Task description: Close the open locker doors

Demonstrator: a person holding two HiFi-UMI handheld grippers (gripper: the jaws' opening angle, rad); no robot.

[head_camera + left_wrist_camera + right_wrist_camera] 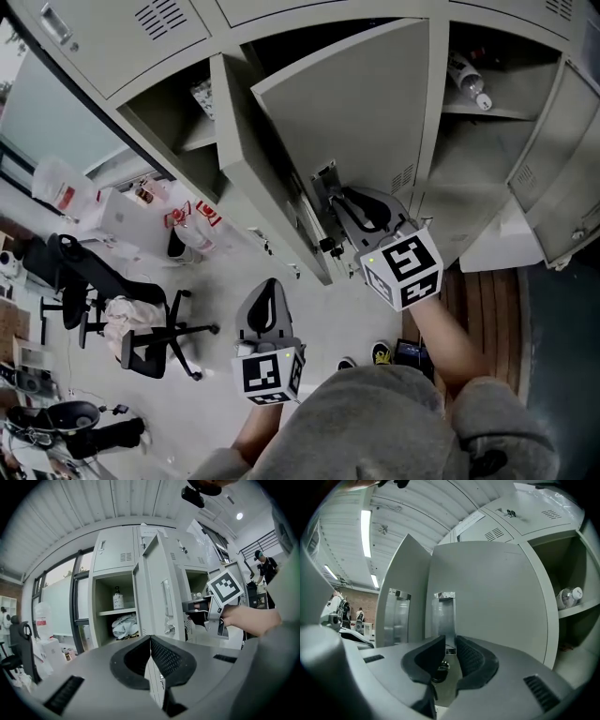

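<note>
Grey lockers (122, 37) filled the top of the head view. Pale floor (225, 309) sat below, with an office chair (141, 319) off to the left.

Three doors stood open:
- **left door** (246, 159): seen nearly edge-on.
- **middle door** (356, 112): swung wide just beside the left one.
- **right door** (562, 159): hung out at the far right.

A bottle (466, 75) lay on the shelf in the compartment between the middle and right doors. The left compartment held another bottle (118, 599) on its shelf, with a cloth bundle (124, 625) under it.

Right gripper (450, 651) was up against the inner face of the middle door, pointing about level. Its jaws were apart with a narrow gap, and the lower end of the door's metal latch housing (443, 616) lined up with that gap. No pad was clearly pressing on the housing, so I read it as not clamped.

Left gripper (150, 639) was lower and well back from the lockers, clear of every door. Its jaw tips were together with nothing between them.
</note>
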